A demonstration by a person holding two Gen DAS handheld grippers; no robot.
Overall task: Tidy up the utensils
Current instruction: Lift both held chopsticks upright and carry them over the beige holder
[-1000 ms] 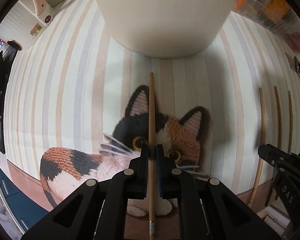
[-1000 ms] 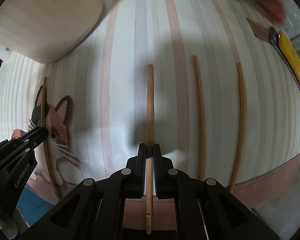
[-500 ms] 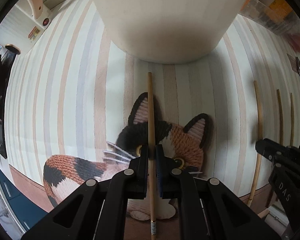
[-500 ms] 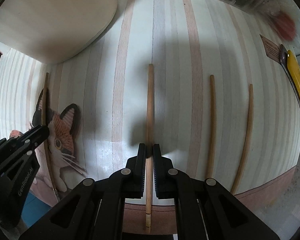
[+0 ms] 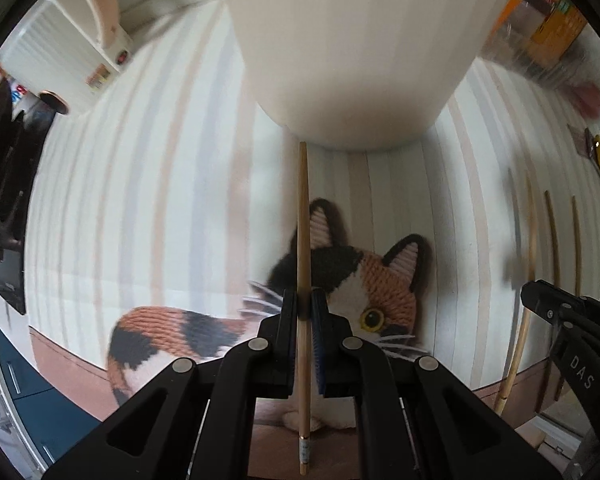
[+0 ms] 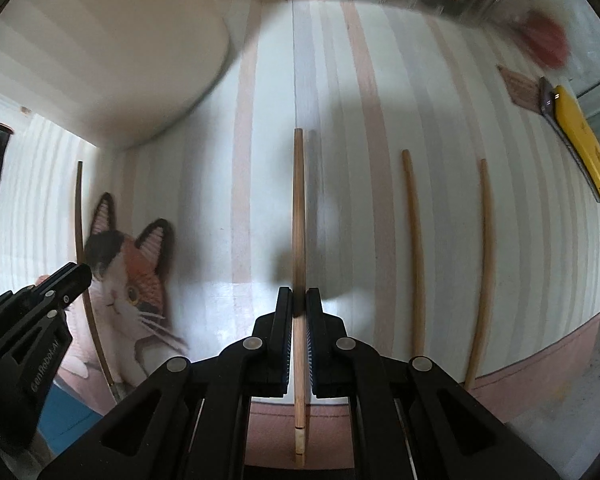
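Two hand-held grippers, each clamping one wooden chopstick above a striped placemat.

The left gripper (image 5: 304, 307) is pinching a pale chopstick (image 5: 302, 220) between closed jaws; the stick is pointing forward over the calico cat print (image 5: 374, 280), its tip lying at the base of the cream container (image 5: 364, 48). The right gripper (image 6: 299, 306) is likewise squeezing a darker chopstick (image 6: 298, 208) between closed jaws, and the stick's shadow is falling just beside it on the striped placemat (image 6: 540, 248). To its right, two more chopsticks (image 6: 414, 248) (image 6: 484, 256) are lying flat on the mat, roughly parallel and apart from each other. A yellow utility knife (image 6: 580, 144) is resting near the mat's far right edge. In the left wrist view the right gripper is appearing at the right border, and in the right wrist view the left gripper at the lower left.
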